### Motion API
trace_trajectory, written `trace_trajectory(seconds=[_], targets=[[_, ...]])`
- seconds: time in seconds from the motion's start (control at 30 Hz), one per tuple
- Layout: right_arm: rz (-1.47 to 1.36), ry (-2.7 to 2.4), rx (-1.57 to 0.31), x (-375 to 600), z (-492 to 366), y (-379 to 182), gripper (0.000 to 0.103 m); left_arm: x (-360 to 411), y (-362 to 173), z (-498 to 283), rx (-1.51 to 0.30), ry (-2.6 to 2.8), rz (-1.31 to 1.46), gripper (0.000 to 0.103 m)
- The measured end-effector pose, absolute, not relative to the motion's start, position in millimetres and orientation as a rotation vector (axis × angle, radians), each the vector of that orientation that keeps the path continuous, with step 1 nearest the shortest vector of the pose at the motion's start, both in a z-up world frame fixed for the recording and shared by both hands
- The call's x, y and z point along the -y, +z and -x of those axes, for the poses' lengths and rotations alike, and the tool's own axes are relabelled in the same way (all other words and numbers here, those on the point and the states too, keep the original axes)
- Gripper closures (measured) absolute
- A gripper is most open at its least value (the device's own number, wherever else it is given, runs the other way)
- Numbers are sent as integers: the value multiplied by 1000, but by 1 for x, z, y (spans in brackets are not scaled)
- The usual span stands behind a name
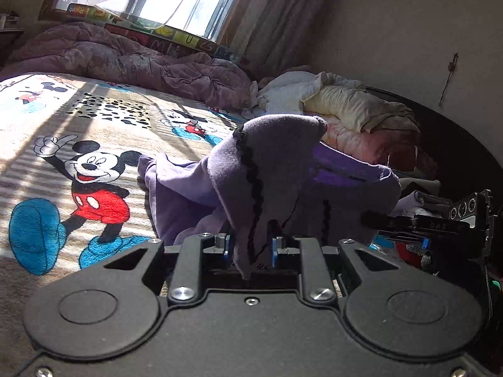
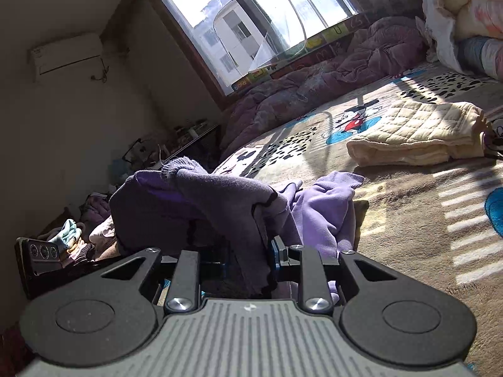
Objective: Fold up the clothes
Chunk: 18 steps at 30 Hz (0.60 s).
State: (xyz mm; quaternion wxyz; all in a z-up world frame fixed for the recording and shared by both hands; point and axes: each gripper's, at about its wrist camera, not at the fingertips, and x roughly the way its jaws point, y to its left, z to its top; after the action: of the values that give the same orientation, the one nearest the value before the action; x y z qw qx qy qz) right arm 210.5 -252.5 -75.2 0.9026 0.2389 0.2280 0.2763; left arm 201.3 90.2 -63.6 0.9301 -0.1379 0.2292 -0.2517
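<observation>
Both the left gripper (image 1: 251, 248) and right gripper (image 2: 248, 257) clamped the purple garment (image 1: 267, 169), lifted above the blanket (image 1: 103, 119); sunlit blanket lay open ahead.

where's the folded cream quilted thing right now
In the right wrist view, the cream quilted piece lies folded on the Mickey blanket, upper right, beyond the purple garment.

I am in a home bedroom. A bed with a cartoon-mouse blanket (image 1: 94, 144) fills the near ground, a rumpled purple quilt (image 1: 125, 59) lies at its far side under a sunlit window (image 2: 251, 22), and an air conditioner (image 2: 66, 56) hangs on the left wall.
</observation>
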Motion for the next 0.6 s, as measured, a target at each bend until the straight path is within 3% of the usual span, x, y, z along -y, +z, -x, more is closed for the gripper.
trace_trajectory(seconds=[0.07, 0.13, 0.37, 0.6], targets=[[-502, 537, -485, 254, -197, -82, 69, -88, -69, -191, -485, -508, 275, 77], [-509, 499, -500, 256, -185, -90, 56, -83, -75, -185, -510, -513, 275, 72], [-480, 383, -588, 248, -152, -129, 51, -65, -95, -166, -595, -532, 274, 69], [-698, 452, -707, 247, -128, -169, 50, -49, -117, -157, -677, -546, 279, 69]])
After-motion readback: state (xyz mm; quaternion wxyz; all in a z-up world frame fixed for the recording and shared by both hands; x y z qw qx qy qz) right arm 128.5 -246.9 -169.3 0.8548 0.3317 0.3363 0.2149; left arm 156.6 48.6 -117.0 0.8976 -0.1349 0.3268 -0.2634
